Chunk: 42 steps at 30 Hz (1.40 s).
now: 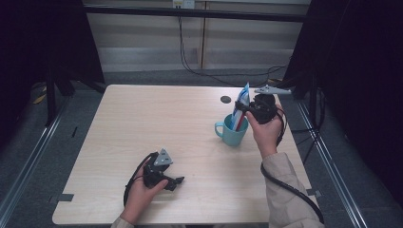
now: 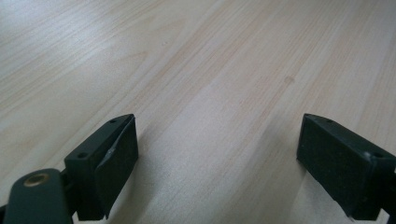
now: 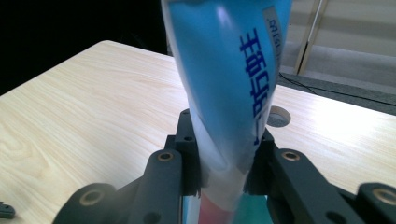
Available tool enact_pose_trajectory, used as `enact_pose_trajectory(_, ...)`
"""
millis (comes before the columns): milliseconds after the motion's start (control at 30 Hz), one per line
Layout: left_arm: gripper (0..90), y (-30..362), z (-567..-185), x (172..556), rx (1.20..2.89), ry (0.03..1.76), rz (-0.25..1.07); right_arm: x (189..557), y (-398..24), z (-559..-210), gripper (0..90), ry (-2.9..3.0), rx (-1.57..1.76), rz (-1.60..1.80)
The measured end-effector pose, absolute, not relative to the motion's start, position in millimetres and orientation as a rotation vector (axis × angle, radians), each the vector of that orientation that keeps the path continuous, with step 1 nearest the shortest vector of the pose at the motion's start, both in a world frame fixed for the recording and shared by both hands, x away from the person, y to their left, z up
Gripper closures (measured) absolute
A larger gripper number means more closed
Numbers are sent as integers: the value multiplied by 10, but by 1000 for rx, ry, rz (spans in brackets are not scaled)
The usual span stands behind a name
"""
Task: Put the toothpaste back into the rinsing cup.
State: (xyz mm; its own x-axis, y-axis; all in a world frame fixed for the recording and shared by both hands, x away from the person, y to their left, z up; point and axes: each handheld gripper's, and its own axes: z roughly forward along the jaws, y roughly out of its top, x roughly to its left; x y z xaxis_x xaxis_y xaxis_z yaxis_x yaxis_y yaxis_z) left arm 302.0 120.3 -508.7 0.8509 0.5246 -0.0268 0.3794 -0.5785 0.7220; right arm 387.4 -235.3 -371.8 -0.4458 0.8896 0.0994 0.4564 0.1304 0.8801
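The right tool point(image 1: 242, 110) is clamped on a blue tube point(image 1: 242, 107), held upright with its lower end inside the teal mug point(image 1: 231, 132) at the right of the table point(image 1: 142, 123). The left tool point(image 1: 177, 181) rests low over bare table near the front edge, jaws wide apart, holding nothing.

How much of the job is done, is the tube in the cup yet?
Almost. The right gripper is shut on the blue tube, and the tube's lower end already dips inside the teal cup. In hand now: holding the tube upright over the cup. Left to do: open the jaws so it rests in the cup alone. The left gripper lies open on the table, holding nothing.
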Motion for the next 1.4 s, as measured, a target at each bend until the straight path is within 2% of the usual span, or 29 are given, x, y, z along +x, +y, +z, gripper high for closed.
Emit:
enact_pose_trajectory(733,124,1199,-5090,3011,2251,658,246,3895,-2274,-4053,720,1963,1354,1241)
enact_pose_trajectory(1400,123,1198,-5090,3010,2252,657,247,3890,-2438,-4088,689,1926,1394,1261)
